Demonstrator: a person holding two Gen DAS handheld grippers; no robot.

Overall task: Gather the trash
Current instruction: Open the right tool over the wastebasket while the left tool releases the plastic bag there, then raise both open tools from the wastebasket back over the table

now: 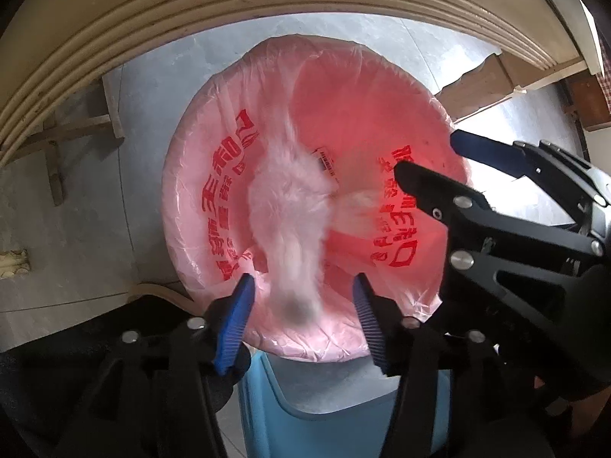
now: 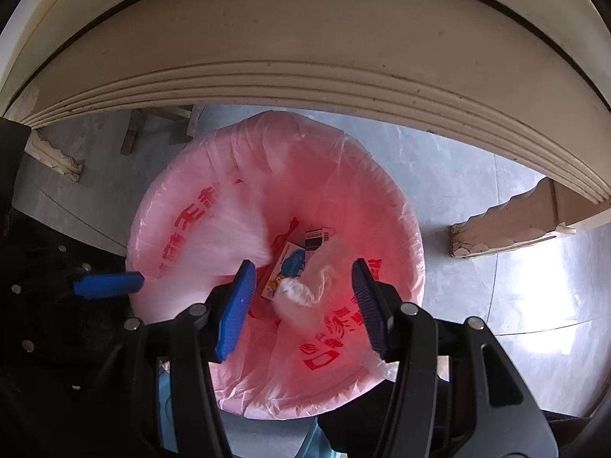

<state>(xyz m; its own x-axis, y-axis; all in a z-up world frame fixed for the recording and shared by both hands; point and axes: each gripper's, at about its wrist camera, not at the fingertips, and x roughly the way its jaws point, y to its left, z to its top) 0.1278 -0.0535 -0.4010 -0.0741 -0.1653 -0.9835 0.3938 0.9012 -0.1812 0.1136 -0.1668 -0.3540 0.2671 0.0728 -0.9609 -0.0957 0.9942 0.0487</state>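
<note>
Bin: pink-lined trash bin [image 2: 401,229] on the floor, catching drops.
Left hand-held gripper [image 1: 303,297]: jaws apart; blurred white wad [image 1: 290,206], probably falling tissue.
Right hand-held gripper [image 2: 303,286]: jaws apart, empty, above small carton [image 2: 290,267].

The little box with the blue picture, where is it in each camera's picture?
Left wrist view: only a corner of the small box peeks out mid-picture, behind a blurred white wad.
Right wrist view: the box lies in plain sight at the bin's bottom, between the tongs' tips.
Shared landmark: the pink bin bag with red lettering.
</note>
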